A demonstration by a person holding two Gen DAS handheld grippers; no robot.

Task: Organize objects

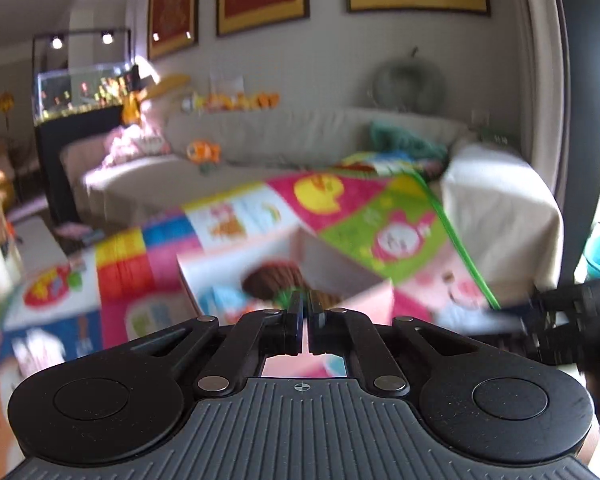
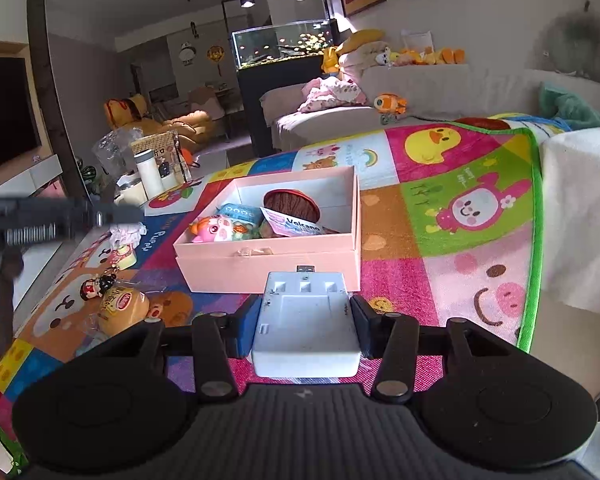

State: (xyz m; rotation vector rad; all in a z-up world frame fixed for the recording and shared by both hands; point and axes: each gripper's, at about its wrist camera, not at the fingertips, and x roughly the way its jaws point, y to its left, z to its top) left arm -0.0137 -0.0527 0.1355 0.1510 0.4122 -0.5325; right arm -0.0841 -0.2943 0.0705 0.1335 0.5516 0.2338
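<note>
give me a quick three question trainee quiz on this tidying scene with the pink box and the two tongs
1. True or false: the right tongs are shut on a white USB charger.
2. Where does the brown wood-grain disc lie? A) on the sofa B) inside the pink box C) beside the bread toy
3. Fill in: the left tongs are ____ with nothing between them.

Key: 1 true; 2 B; 3 shut
</note>
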